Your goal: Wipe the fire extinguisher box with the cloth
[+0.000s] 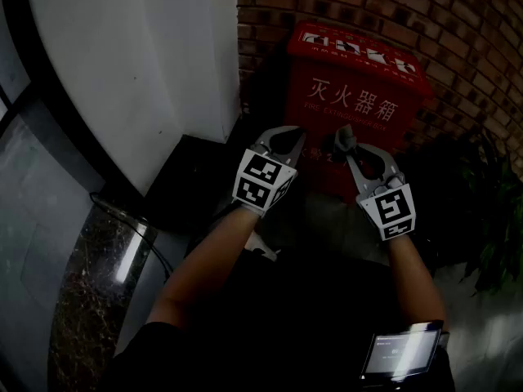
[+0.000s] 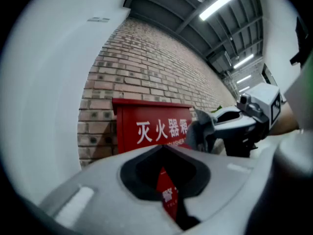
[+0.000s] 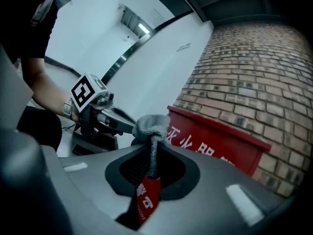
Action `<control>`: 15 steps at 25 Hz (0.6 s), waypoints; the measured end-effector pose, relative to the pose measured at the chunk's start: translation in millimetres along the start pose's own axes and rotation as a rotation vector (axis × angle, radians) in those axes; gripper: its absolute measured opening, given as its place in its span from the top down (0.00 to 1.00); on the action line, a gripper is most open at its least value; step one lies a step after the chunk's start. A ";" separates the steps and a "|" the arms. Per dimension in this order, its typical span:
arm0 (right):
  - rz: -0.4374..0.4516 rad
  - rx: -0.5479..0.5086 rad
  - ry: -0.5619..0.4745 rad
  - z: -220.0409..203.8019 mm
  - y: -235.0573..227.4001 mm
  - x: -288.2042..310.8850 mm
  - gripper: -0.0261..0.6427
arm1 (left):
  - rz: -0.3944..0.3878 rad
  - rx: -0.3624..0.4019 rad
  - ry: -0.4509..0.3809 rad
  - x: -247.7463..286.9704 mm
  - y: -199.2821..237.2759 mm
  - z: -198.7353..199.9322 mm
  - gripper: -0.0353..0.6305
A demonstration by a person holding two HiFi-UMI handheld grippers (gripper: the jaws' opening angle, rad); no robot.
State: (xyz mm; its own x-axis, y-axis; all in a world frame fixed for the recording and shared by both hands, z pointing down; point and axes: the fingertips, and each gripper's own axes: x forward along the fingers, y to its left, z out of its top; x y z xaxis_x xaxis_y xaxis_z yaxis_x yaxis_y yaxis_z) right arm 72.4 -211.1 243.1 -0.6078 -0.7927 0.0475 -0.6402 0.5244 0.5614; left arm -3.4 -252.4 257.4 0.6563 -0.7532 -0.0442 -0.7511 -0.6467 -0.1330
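**Grey cloth pinched in the right jaws, in front of the red box**

The cloth (image 3: 152, 125), a soft grey knitted wad, bulges out past the tips of the right gripper (image 3: 151, 148). Its jaws are closed tight on the cloth's narrow neck. The wad is held before the front face of the fire extinguisher box (image 1: 359, 84); whether it touches that face cannot be told.

The box is a red metal cabinet with a flat lipped lid and white lettering. Beside the cloth, towards the box's left half, is the left gripper (image 2: 164, 149). Its jaws are closed tip to tip with nothing between them, and the box's red shows through their oval gap.

Behind the box rises a rough brick wall (image 1: 474, 31). A smooth white wall (image 1: 122, 64) is to the left of the box and a dark leafy plant (image 1: 484, 211) to its right.
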 end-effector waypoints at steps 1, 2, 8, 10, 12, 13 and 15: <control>0.009 -0.037 0.018 9.6 -5.3 3.7 0.91 | 0.014 0.000 -0.004 -1.3 6.3 12.0 0.94; 0.018 -0.073 0.036 19.2 -11.0 7.5 0.91 | 0.027 0.000 -0.008 -2.3 12.2 24.1 0.94; 0.055 -0.214 0.099 80.0 -65.0 36.8 0.91 | 0.051 0.004 -0.054 5.6 39.4 97.4 0.94; 0.057 -0.249 0.102 99.8 -84.8 50.7 0.91 | 0.062 0.008 -0.065 13.0 51.8 116.8 0.94; 0.063 -0.273 0.114 114.8 -104.4 67.6 0.91 | 0.068 0.022 -0.059 23.6 63.4 132.7 0.94; 0.070 -0.280 0.126 119.6 -113.5 77.0 0.91 | 0.066 0.028 -0.050 29.4 67.8 138.3 0.94; 0.096 -0.287 0.161 123.6 -129.6 97.4 0.91 | 0.062 0.024 -0.025 39.4 76.0 144.6 0.94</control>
State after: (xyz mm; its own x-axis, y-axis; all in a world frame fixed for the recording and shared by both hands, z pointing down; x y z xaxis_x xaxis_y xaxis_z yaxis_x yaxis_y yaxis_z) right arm 38.1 -317.9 72.8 -0.5624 -0.7948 0.2279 -0.4113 0.5080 0.7568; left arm -24.2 -313.8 102.3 0.6100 -0.7886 -0.0780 -0.7890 -0.5952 -0.1526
